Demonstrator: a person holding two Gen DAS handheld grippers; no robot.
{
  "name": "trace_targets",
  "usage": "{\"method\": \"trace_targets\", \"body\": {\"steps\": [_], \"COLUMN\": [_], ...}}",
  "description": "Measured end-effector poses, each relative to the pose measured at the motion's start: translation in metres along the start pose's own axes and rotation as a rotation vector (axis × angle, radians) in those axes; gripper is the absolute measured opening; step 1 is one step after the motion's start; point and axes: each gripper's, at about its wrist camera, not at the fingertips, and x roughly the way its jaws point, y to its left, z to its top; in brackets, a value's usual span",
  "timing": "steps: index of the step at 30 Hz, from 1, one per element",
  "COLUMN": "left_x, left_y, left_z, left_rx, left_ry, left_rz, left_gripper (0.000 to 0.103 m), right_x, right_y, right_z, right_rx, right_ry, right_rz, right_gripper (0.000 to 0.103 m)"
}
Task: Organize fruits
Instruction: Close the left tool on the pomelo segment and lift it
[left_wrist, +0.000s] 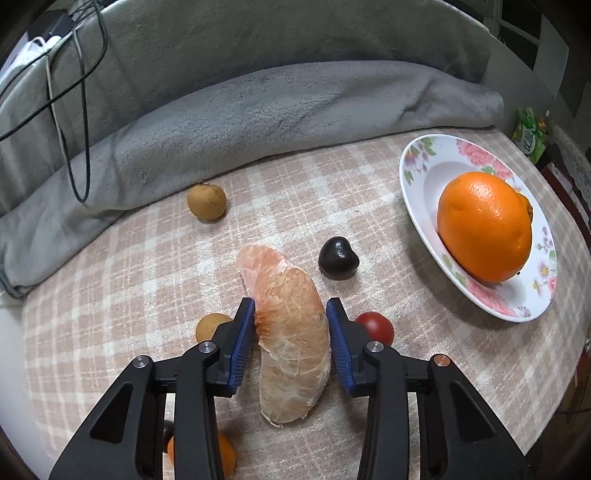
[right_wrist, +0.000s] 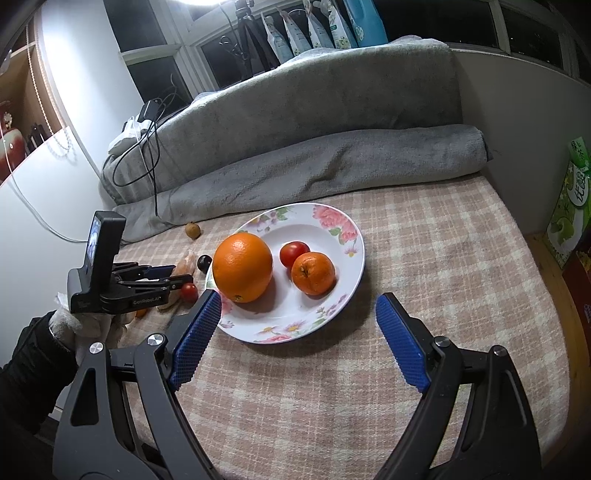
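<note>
A peeled pomelo segment (left_wrist: 291, 332) lies on the checked cloth between the blue pads of my left gripper (left_wrist: 290, 308); the left pad touches it, a narrow gap shows at the right pad. The floral plate (left_wrist: 417, 184) at right holds a large orange (left_wrist: 484, 225). In the right wrist view the plate (right_wrist: 332, 225) holds the orange (right_wrist: 242, 271), a mandarin (right_wrist: 313, 272) and a small tomato (right_wrist: 293, 253). My right gripper (right_wrist: 298, 314) is open and empty, just in front of the plate. The left gripper (right_wrist: 162, 275) shows at left there.
Loose on the cloth: a dark plum (left_wrist: 338, 260), a cherry tomato (left_wrist: 376, 326), two brown longans (left_wrist: 206, 201) (left_wrist: 210, 325) and an orange fruit (left_wrist: 225, 454) under the left finger. A rolled grey blanket (left_wrist: 258, 122) lines the back. A green carton (right_wrist: 570, 206) stands right.
</note>
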Motion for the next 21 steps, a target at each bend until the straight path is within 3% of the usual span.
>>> {"method": "trace_targets", "body": {"steps": [9,21], "left_x": [-0.024,-0.067], "left_y": [0.010,0.027], "left_z": [-0.021,-0.023], "left_rx": [-0.049,-0.075], "left_ry": [-0.048,-0.121], "left_rz": [-0.026,-0.077], "left_gripper": [0.037,0.037], "right_x": [-0.002,-0.006], "right_y": [0.002,0.008], "right_z": [0.001,-0.002], "right_rx": [-0.007,-0.018], "right_ry": [-0.005,-0.005], "right_rz": [-0.009,-0.022], "right_gripper": [0.088,0.088]}}
